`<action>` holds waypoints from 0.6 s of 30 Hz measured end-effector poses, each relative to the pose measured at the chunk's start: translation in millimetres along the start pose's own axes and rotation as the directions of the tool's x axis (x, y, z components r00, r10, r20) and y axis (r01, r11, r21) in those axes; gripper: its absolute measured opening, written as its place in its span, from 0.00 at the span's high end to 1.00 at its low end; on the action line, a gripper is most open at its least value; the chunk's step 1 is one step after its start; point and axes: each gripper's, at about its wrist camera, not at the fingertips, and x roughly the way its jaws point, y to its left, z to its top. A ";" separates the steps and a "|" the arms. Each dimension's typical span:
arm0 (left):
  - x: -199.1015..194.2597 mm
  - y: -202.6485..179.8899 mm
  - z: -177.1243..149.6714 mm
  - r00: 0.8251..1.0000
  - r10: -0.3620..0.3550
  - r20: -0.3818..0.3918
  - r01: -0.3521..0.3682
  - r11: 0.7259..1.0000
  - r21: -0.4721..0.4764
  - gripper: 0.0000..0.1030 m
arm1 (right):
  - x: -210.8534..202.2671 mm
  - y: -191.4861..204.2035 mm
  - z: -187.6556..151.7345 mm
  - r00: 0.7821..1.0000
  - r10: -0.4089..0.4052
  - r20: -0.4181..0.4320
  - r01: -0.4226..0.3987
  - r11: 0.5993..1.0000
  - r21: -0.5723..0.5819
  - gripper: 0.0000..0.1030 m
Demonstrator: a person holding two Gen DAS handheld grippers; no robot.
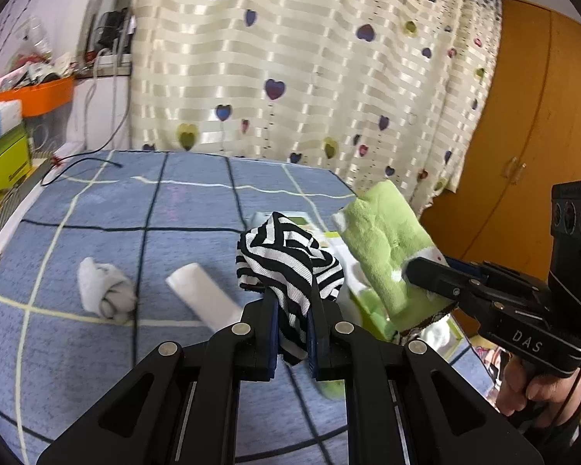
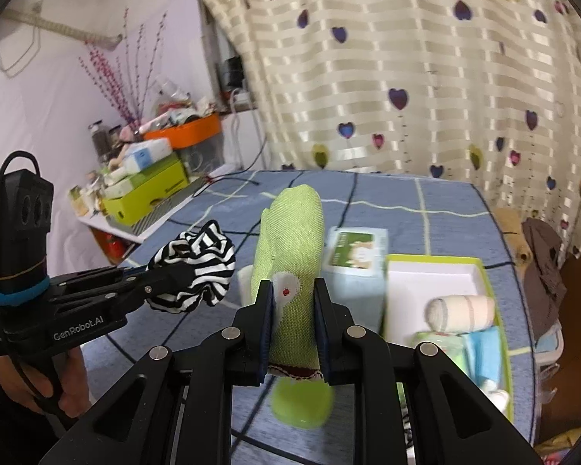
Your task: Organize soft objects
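Observation:
My left gripper (image 1: 292, 302) is shut on a black-and-white striped cloth (image 1: 290, 259), which bunches up above the fingertips, held over the blue checked bed (image 1: 97, 348). To its right, my right gripper (image 1: 422, 271) holds a green sock (image 1: 383, 248). In the right wrist view that gripper (image 2: 292, 294) is shut on the green sock (image 2: 290, 240), which stands upright between the pads. The left gripper (image 2: 162, 277) and its striped cloth (image 2: 197, 267) are at the left. A green-rimmed white box (image 2: 434, 275) at the right holds a rolled pale sock (image 2: 461, 312) and blue cloths (image 2: 484, 352).
A crumpled grey sock (image 1: 104, 290) and a white roll (image 1: 201, 290) lie on the bed. A pale blue tissue box (image 2: 356, 259) stands beside the white box. A cluttered side table with a green carton (image 2: 147, 193) is at the left, and a heart-print curtain (image 1: 310, 77) hangs behind.

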 end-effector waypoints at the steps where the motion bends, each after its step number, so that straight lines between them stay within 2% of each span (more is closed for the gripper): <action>1: 2.6 -5.2 1.0 1.000 -0.006 -0.002 0.006 1.000 0.007 0.89 | -4.0 -5.7 -0.4 1.000 -0.009 0.006 0.009 1.000 0.009 0.82; 11: 22.9 -36.6 8.6 0.998 -0.050 -0.028 0.051 0.997 0.052 0.88 | -24.7 -49.0 -4.3 0.997 -0.066 0.035 0.064 0.996 0.065 0.82; 18: 38.4 -57.3 15.8 0.997 -0.068 -0.037 0.071 0.993 0.092 0.88 | -23.3 -71.7 -3.7 0.995 -0.094 0.030 0.091 0.992 0.086 0.82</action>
